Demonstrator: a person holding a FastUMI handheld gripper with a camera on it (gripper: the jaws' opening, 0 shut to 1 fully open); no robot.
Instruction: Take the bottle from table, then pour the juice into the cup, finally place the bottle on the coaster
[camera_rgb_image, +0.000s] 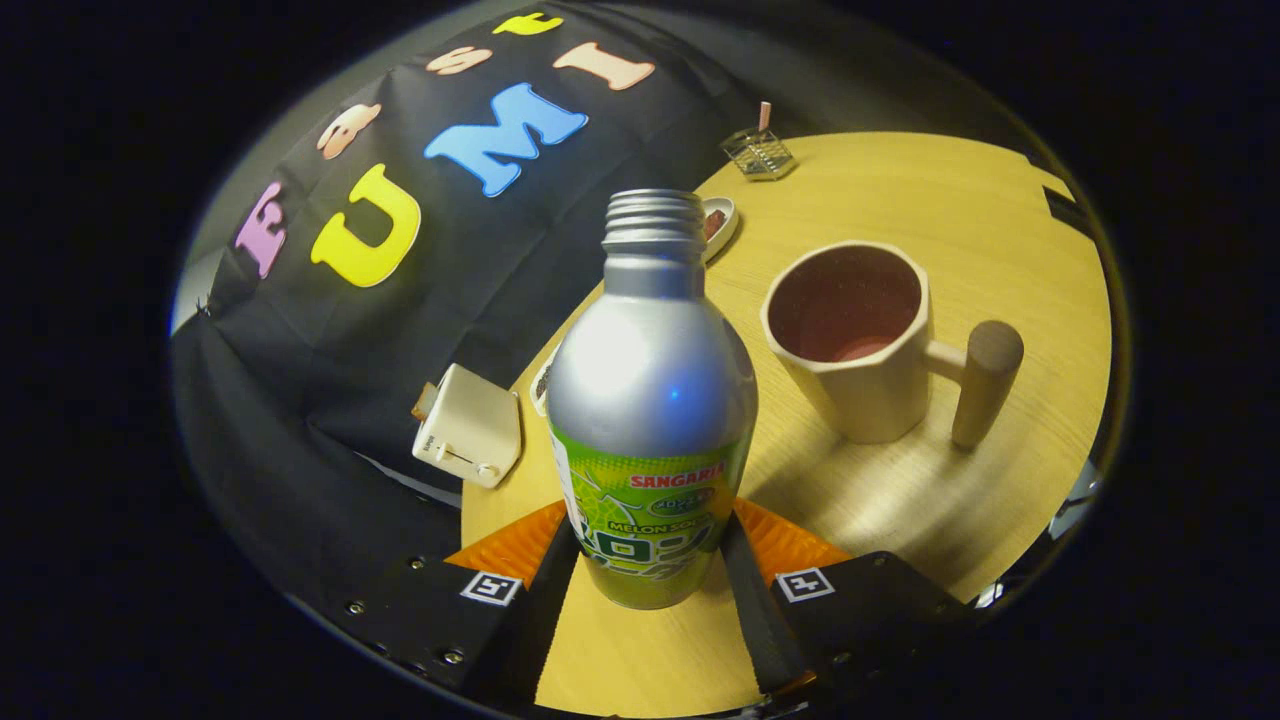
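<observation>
Upright between the fingers of the gripper (650, 565), the capless metal bottle (650, 400) is held at its labelled lower body, both fingers pressed to its sides. Its smooth, rigid wall looks slippery and probably dents under hard squeezing, so this low, wide section seems the safest hold. Beyond, to its right, the cup (860, 340) stands on the counter (1000, 230).
</observation>
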